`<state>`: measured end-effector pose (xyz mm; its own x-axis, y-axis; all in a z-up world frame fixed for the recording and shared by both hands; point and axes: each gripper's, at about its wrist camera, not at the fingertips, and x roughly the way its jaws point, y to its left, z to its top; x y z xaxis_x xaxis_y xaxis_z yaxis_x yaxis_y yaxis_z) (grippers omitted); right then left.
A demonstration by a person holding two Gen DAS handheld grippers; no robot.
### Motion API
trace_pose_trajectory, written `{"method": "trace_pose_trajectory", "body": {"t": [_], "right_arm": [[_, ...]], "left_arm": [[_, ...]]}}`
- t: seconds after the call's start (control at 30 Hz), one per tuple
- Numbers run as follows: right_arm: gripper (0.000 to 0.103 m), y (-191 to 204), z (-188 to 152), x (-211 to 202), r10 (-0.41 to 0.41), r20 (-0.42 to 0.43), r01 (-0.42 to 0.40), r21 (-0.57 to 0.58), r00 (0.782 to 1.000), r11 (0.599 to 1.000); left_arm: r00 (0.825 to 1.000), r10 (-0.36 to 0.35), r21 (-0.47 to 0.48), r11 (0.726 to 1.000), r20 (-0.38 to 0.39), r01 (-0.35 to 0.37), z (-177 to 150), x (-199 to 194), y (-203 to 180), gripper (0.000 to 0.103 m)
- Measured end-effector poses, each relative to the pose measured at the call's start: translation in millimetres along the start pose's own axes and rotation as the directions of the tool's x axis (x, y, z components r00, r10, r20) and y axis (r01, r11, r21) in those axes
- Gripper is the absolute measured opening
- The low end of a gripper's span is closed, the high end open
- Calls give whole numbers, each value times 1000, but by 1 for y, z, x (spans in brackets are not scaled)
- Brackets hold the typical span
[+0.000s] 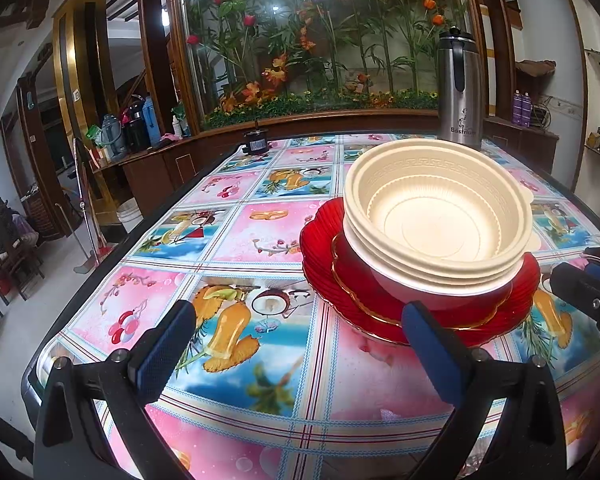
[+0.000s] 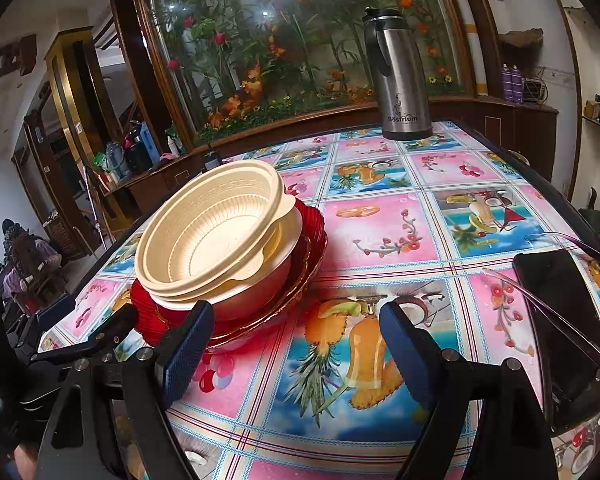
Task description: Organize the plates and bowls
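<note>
On red plates (image 1: 324,248), stacked cream bowls (image 1: 440,208)

A steel Bestrium thermos jug (image 2: 398,76) is stood at the far edge of the fruit-print tablecloth (image 2: 380,232); a black phone (image 2: 560,320) is laid near the right edge.

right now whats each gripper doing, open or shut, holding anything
Left gripper: open, holding nothing, short of the red plates.
Right gripper: open, holding nothing, beside the stacked bowls.
</note>
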<state>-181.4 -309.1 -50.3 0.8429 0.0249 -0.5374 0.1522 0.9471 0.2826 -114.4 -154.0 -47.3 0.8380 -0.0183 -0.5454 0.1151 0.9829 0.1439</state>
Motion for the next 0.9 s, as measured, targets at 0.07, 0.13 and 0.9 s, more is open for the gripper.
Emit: {"method": "trace_pose_trajectory", "body": {"t": [0.07, 0.13, 0.9], "right_arm": [[88, 0, 0, 0, -1, 1, 1, 0, 1000, 1000], [88, 0, 0, 0, -1, 0, 1, -1, 1000, 1000], [88, -3, -1, 3, -1, -9, 1, 7, 1000, 1000]], "left_arm": [[1000, 0, 2, 1000, -2, 0, 0, 0, 0, 103], [1000, 1, 3, 1000, 0, -1, 0, 0, 0, 103], [992, -111, -36, 993, -66, 109, -9, -2, 7, 103]]}}
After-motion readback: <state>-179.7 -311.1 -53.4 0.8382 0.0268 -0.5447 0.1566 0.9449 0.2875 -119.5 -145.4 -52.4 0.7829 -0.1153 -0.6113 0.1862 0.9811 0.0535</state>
